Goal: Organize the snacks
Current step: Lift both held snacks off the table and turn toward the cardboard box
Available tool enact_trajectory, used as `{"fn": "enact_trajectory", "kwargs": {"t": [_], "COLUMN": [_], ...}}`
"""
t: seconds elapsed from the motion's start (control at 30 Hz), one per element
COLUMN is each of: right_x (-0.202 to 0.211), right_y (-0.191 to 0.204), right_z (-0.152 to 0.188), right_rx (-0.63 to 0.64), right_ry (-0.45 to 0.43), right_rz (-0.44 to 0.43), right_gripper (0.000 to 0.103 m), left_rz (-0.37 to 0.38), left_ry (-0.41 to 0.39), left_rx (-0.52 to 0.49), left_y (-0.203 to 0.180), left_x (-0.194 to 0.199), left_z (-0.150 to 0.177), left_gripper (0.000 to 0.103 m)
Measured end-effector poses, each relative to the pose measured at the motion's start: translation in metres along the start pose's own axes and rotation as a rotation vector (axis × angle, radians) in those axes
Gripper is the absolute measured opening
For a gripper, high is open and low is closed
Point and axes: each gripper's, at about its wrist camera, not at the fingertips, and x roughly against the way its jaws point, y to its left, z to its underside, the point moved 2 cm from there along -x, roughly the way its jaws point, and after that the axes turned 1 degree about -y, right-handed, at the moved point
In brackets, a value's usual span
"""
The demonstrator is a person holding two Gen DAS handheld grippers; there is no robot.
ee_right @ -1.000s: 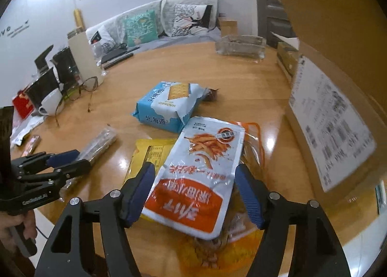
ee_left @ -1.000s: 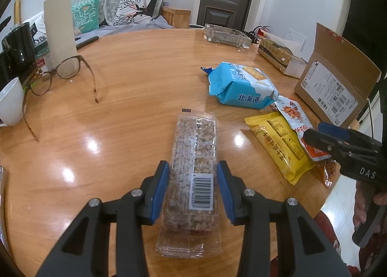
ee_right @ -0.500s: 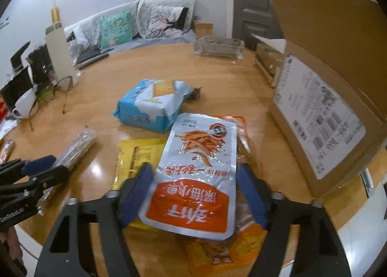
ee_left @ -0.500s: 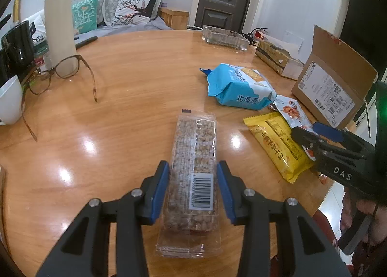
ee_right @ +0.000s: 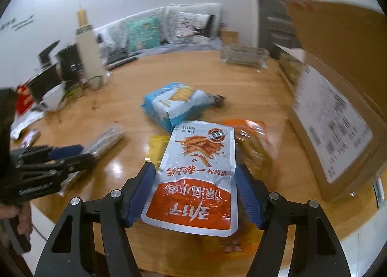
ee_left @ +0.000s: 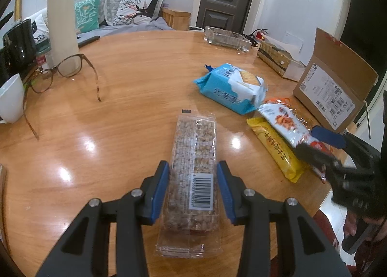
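My left gripper is shut on a clear pack of grain bars that lies on the round wooden table. My right gripper is shut on a silver and orange snack pouch and holds it tilted above the table's near edge. A blue biscuit pack, a yellow pack and an orange bag lie on the table. An open cardboard box stands at the right edge.
Glasses, a white cup, a tall flask and a black kettle stand at the left. A glass tray and a tissue box are at the back right.
My right gripper has closed onto the pouch, lifted it and swung; its view is blurred. The left gripper stays on the grain bar pack.
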Motion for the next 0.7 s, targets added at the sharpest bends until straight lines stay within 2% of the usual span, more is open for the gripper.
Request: {"fn": "enact_trajectory", "kwargs": {"t": [0.2, 0.43, 0.63, 0.7], "right_x": [-0.005, -0.012, -0.031, -0.035], "right_y": [0.030, 0.067, 0.090, 0.089], "right_z": [0.005, 0.006, 0.010, 0.011], "right_rx": [0.123, 0.199, 0.208, 0.216], "right_ry": [0.021, 0.027, 0.087, 0.077], "right_rz": [-0.102, -0.192, -0.249, -0.214], "right_gripper": [0.066, 0.066, 0.066, 0.066], "left_rz": [-0.008, -0.050, -0.055, -0.058], "left_ry": [0.002, 0.000, 0.001, 0.000], "left_rx": [-0.007, 0.020, 0.032, 0.029], "left_y": [0.004, 0.024, 0.033, 0.032], "left_x": [0.001, 0.007, 0.012, 0.012], "left_z": [0.000, 0.002, 0.005, 0.006], "left_gripper": [0.038, 0.038, 0.038, 0.038]}}
